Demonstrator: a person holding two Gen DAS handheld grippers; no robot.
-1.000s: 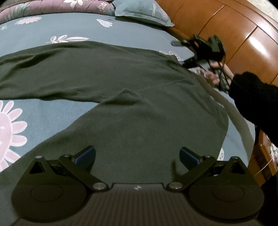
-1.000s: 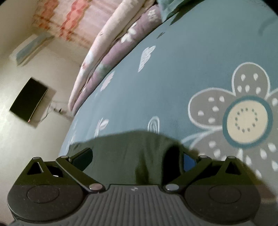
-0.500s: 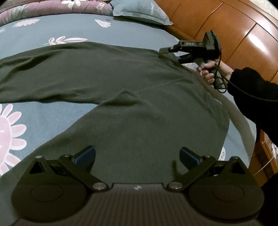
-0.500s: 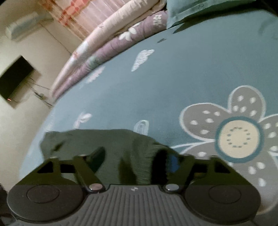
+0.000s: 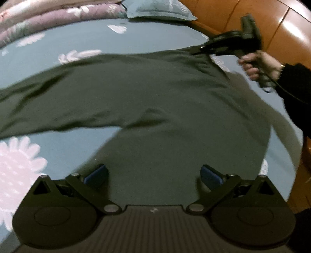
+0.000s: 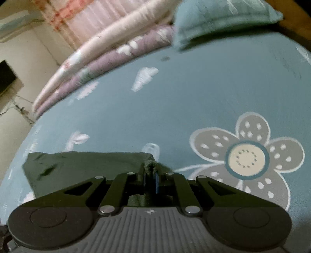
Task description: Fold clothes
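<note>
Right gripper (image 6: 150,175) is closing, its jaws pinching a bunched edge of the dark green garment (image 5: 165,109). Left gripper (image 5: 153,175) hangs wide open over the garment's near part, nothing between its jaws. The garment lies spread across the floral bed (image 6: 194,93), below the pillow (image 5: 159,9).

dark green garment (image 5: 155,101), teal floral bedsheet (image 6: 194,87)

I see a bed with a blue-grey flower-printed sheet (image 5: 155,35); on it lie a dark green knitted sweater (image 5: 165,109) spread flat, a blue-grey pillow (image 5: 159,9) and folded pink and purple quilts (image 6: 101,58)
</note>
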